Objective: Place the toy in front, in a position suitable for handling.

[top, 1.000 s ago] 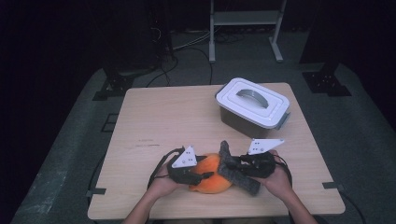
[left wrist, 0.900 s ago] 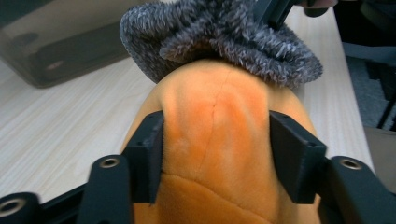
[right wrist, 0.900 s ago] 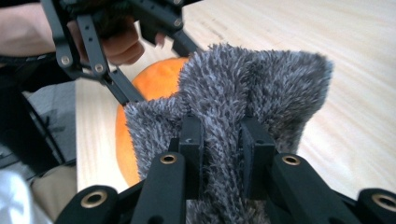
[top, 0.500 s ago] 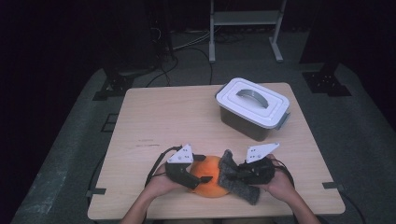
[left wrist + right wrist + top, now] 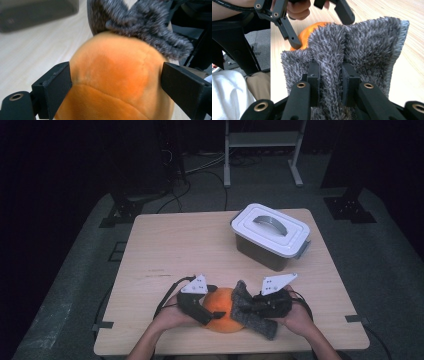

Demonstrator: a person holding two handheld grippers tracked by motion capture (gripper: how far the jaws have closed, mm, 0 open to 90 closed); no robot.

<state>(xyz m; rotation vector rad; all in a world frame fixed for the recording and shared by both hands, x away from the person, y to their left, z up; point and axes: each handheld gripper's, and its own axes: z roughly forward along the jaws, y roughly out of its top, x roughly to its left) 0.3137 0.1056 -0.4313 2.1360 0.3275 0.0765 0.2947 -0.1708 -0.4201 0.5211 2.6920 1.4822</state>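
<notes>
**Orange ball braced, grey cloth pinched**

My left gripper (image 5: 115,82) has its jaws spread wide around the orange plush ball (image 5: 117,82), one on each flank, pressing its sides; my right gripper (image 5: 329,82) has its jaws drawn close on a fold of the grey fuzzy cloth (image 5: 352,50), which drapes over the ball's right side and touches it; the ball (image 5: 222,309) sits at the table's (image 5: 200,245) near edge, well apart from the white-lidded box (image 5: 272,235), which stands beyond it, toward the far right.
</notes>
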